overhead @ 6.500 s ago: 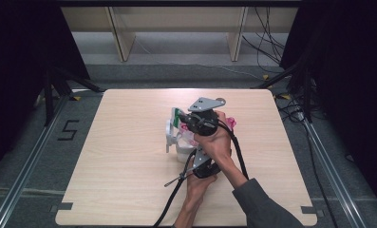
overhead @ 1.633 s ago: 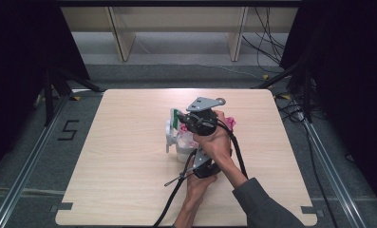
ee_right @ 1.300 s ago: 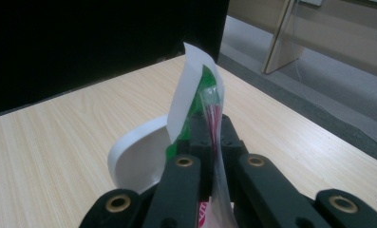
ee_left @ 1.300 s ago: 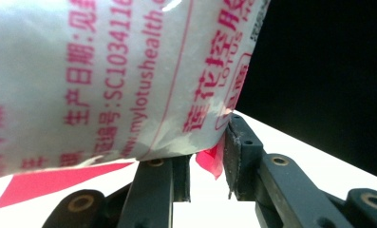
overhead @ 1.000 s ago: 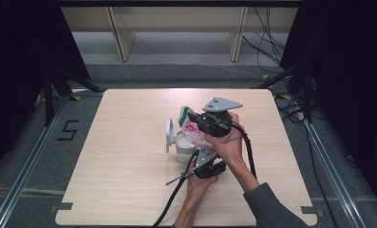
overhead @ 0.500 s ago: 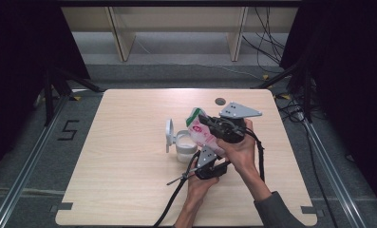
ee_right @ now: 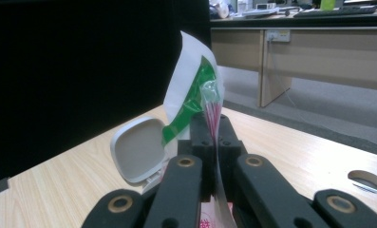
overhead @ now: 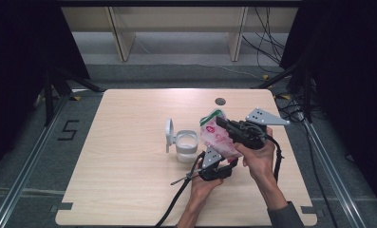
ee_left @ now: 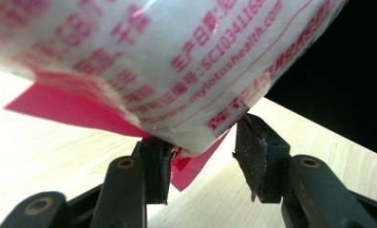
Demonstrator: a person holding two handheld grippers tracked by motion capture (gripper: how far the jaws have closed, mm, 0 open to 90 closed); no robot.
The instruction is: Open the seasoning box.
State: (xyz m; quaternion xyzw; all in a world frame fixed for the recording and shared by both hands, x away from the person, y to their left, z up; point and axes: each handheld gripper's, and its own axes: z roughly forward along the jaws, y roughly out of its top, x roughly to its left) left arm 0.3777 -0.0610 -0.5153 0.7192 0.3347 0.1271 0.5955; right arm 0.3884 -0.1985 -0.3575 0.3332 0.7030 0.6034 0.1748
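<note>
Right gripper (overhead: pixel 222 124) is clamped on the pouch (overhead: pixel 219 140), lifted right of the worktop's (overhead: pixel 129 190) middle; ease it clear of the open-lidded cup (overhead: pixel 185 145), with bare room toward the right edge.

Left gripper (ee_left: pixel 200 161) has just been opening; the pouch's corner sits between parted pads.

Pouch top (ee_right: pixel 200 90) stays pinched.
</note>
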